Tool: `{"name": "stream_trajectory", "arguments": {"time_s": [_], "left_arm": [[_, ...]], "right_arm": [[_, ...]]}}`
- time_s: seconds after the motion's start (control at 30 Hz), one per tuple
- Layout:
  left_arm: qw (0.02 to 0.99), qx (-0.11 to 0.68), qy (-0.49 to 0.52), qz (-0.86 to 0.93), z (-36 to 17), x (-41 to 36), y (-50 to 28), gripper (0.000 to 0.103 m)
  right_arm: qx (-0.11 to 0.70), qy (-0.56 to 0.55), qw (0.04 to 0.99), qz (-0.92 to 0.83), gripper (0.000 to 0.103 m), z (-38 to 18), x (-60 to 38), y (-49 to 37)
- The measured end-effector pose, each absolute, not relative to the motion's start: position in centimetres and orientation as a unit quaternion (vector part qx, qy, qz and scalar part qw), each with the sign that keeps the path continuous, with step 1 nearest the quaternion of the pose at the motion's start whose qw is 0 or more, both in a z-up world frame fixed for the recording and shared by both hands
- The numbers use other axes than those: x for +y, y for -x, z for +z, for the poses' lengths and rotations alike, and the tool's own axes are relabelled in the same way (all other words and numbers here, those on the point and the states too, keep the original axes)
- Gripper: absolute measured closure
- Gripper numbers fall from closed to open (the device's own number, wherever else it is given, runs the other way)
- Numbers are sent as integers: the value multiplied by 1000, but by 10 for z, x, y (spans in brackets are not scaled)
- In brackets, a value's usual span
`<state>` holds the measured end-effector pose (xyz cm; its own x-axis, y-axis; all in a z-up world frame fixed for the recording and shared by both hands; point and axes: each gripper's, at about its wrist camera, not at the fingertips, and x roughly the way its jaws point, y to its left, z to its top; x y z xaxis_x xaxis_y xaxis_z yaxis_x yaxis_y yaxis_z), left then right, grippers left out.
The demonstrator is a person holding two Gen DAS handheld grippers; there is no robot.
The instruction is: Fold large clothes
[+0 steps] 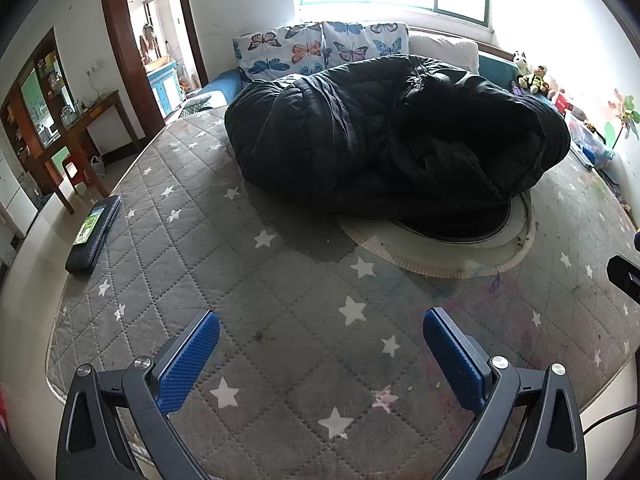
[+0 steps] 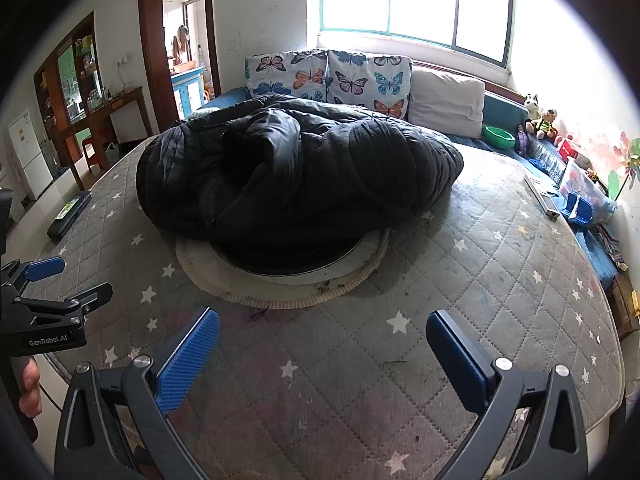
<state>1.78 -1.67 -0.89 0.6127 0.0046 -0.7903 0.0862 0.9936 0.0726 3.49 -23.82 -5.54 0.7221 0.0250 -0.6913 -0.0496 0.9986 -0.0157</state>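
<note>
A large black puffy coat (image 1: pixel 384 140) lies crumpled in a heap on the grey star-patterned mattress (image 1: pixel 248 280), partly over a round white mat (image 1: pixel 452 260). The coat also shows in the right wrist view (image 2: pixel 296 176). My left gripper (image 1: pixel 320 328) is open and empty, above the mattress well short of the coat. My right gripper (image 2: pixel 322 330) is open and empty, near the front of the mattress (image 2: pixel 440 300), just short of the round mat (image 2: pixel 280 288). The left gripper also shows at the left edge of the right wrist view (image 2: pixel 68 280).
Butterfly pillows (image 1: pixel 316 50) and a white pillow (image 2: pixel 448 100) line the far side under the window. A dark flat case (image 1: pixel 94 232) lies at the mattress's left edge. Toys and boxes (image 2: pixel 576 184) crowd the right side. A wooden desk (image 1: pixel 88 120) stands left.
</note>
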Motion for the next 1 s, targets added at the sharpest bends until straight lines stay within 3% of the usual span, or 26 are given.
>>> {"name": "stream_trajectory", "arguments": {"time_s": [1.0], "left_arm": [[894,445,-58,-19,-11,-19,-27,0]], "right_arm": [[378,7,925,28,0,-58,-243,-41]]}}
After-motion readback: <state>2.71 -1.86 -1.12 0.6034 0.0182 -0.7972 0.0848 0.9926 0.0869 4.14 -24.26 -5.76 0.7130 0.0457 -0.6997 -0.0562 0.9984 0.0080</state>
